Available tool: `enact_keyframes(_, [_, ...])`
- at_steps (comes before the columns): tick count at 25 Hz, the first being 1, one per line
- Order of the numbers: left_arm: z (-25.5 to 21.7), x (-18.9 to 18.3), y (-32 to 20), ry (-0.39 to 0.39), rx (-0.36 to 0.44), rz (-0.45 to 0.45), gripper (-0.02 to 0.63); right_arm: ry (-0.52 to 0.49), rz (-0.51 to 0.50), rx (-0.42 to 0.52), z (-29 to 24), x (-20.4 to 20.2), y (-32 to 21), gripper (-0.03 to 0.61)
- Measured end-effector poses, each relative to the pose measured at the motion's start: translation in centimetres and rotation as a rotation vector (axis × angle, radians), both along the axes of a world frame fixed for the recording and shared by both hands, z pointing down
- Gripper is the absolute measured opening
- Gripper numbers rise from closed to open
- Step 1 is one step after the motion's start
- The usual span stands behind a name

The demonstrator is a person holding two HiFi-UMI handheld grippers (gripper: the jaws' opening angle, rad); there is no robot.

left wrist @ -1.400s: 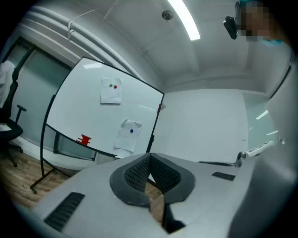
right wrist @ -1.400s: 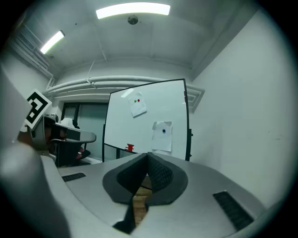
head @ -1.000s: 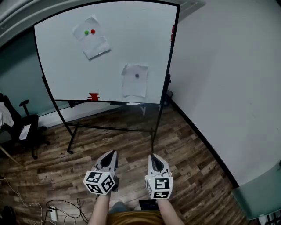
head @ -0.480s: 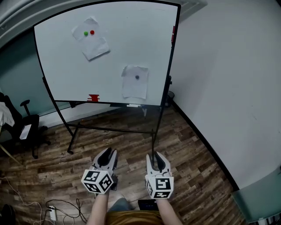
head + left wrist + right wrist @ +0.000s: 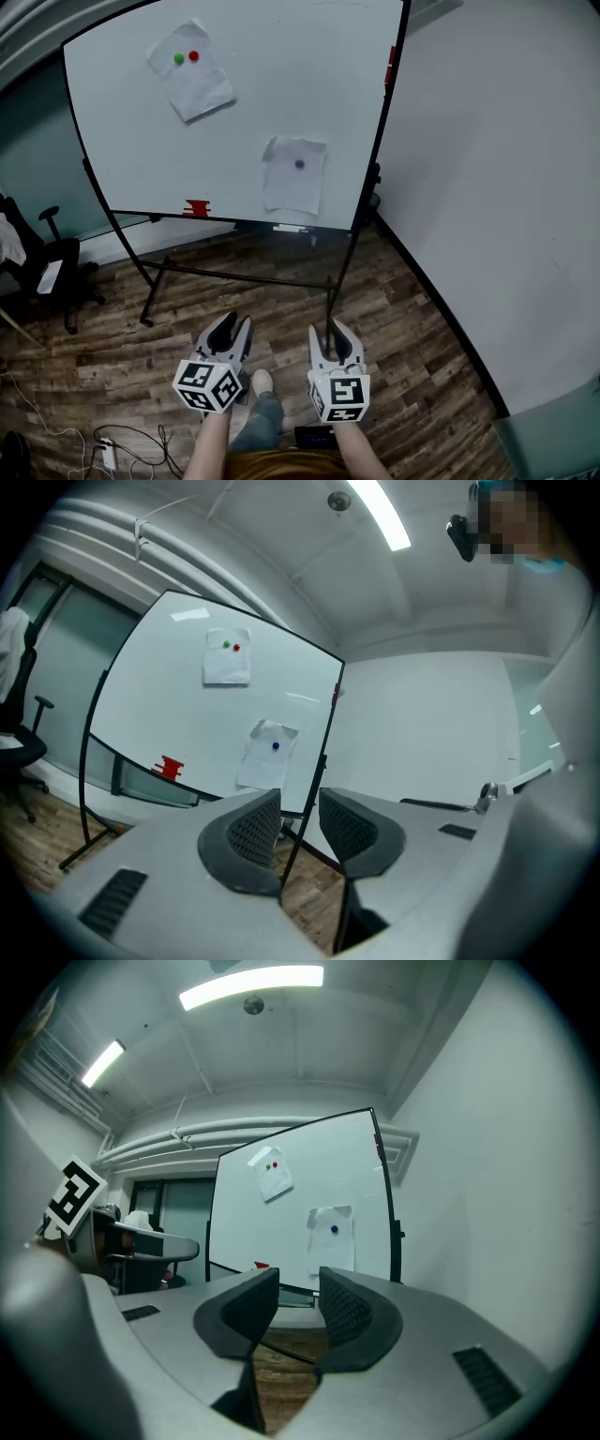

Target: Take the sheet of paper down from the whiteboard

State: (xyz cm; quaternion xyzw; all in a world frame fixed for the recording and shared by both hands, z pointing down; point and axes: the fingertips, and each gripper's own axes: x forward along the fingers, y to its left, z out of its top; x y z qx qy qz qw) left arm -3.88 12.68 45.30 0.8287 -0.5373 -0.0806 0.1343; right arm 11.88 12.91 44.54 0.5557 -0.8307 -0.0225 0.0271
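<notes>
Open wood floor (image 5: 394, 309) stretched ahead to the whiteboard (image 5: 122, 141) — its face stood free to reach. Low down, the stand's black crossbar (image 5: 244, 274) barred the way, and a wall (image 5: 506, 187) crowded the right edge.

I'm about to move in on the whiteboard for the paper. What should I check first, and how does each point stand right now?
1. Left tool empty: ok. Its jaws are opening with nothing between them.
2. Right tool empty: ok. Its jaws are opening with nothing between them.
3. Lower sheet in clear view on the whiteboard: ok. One dark magnet pins it.
4. Tools within reach of the paper: not ok. Both are well short of the board.
5. Which sheet is meant: cannot tell. An upper sheet also hangs there, under a green magnet and a red magnet.
</notes>
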Motion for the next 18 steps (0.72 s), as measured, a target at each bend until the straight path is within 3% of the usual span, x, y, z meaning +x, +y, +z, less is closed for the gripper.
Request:
enact_keyframes(7, [1.7, -0.4, -11.4, 0.011, -0.023, 0.029, 0.132, 0.017, 0.022, -0.029, 1.6, -0.6, -11.0, 0.131])
enact_keyframes(18, [-1.0, -3.7, -34.3, 0.012, -0.007, 0.09, 0.137, 0.044, 0.086, -0.013, -1.4, -3.9, -33.3, 0.132])
